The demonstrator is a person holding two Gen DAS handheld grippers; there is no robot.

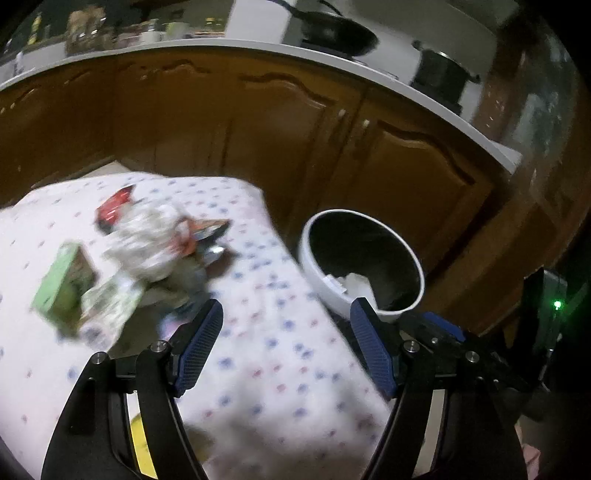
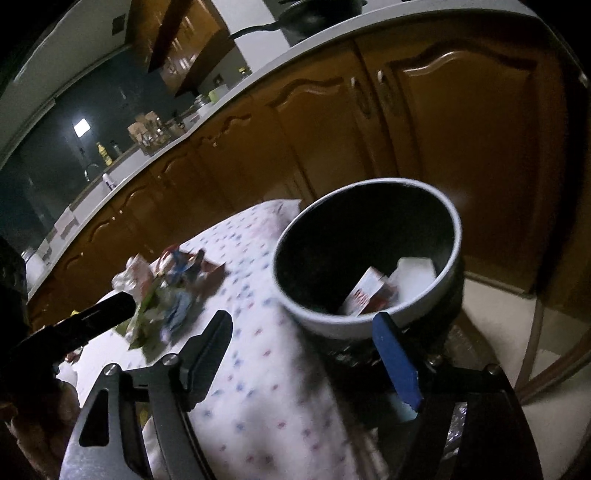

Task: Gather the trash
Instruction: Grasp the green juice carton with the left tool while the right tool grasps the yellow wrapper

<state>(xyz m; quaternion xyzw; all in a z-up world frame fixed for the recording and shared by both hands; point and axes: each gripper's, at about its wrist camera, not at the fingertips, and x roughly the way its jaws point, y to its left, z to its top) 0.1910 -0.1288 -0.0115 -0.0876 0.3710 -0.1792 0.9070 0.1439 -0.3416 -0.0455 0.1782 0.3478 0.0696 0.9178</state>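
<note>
A heap of trash lies on a table with a white dotted cloth: a green carton, crumpled wrappers and a red packet. The heap also shows in the right wrist view. A white bin with a dark inside stands off the table's right edge; it holds white paper. In the right wrist view the bin holds a red and white box. My left gripper is open and empty above the cloth. My right gripper is open and empty just before the bin.
Brown wooden cabinets under a white countertop run behind the table. A black pan and a pot sit on the counter. The left gripper's dark body reaches in at the left of the right wrist view.
</note>
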